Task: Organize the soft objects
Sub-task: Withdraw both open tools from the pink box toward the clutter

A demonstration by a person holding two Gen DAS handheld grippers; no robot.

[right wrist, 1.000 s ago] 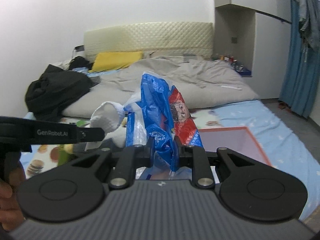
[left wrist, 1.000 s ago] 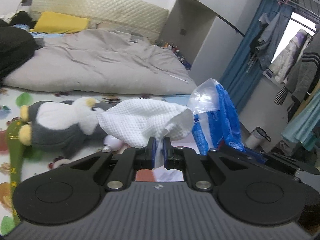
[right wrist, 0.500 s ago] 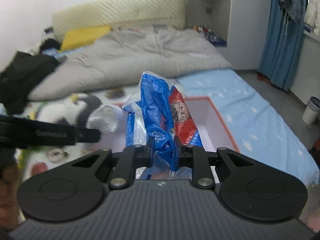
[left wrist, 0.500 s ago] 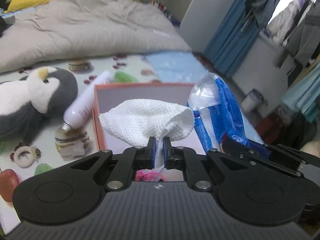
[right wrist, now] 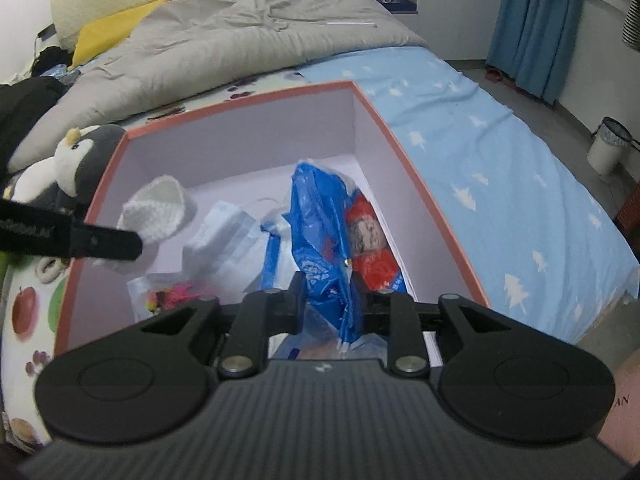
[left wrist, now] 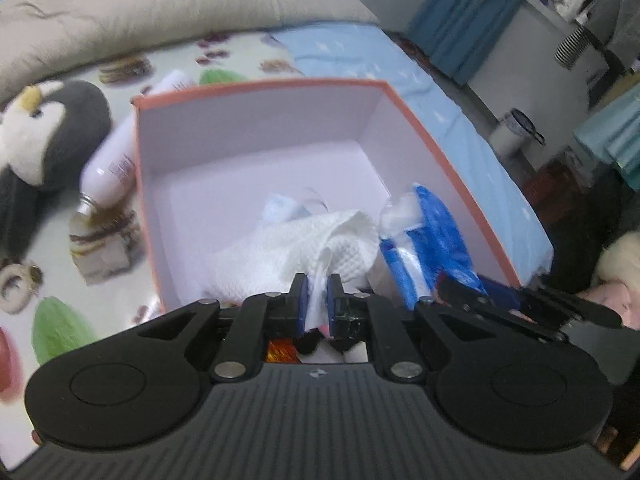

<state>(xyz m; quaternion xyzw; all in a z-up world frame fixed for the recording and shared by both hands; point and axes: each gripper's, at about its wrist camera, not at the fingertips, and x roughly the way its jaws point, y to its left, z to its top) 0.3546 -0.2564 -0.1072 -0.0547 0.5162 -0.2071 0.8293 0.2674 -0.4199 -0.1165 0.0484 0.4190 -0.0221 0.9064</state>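
We see an open box (right wrist: 420,184) with orange-red outer walls and pale lilac inner walls standing on the bed (right wrist: 500,152), its mouth facing up. Our left hand-held gripper (left wrist: 316,296) has its jaws nearly closed, pinching a fold of a white textured cloth (left wrist: 288,252), which hangs over the box interior near the left wall. Our right hand-held gripper (right wrist: 328,296) is closed on the neck of a blue plastic bag (right wrist: 320,216), whose body reaches down into the right half of the box; a red printed patch (right wrist: 368,240) shows on its right side. In the right wrist view we see, lying on the box floor, a pale blue-white packet (right wrist: 228,232) left of the bag and a clear wrapper with pink and yellow contents (right wrist: 172,292) near the front left corner. Outside the box, just beside its left wall, we see a plush penguin (left wrist: 44,128) lying on the fruit-printed sheet (left wrist: 60,320) and a white bottle (left wrist: 116,160) touching that wall. A grey duvet (right wrist: 240,40) covers the far part of the bed, with a yellow pillow (right wrist: 112,32) beyond it.
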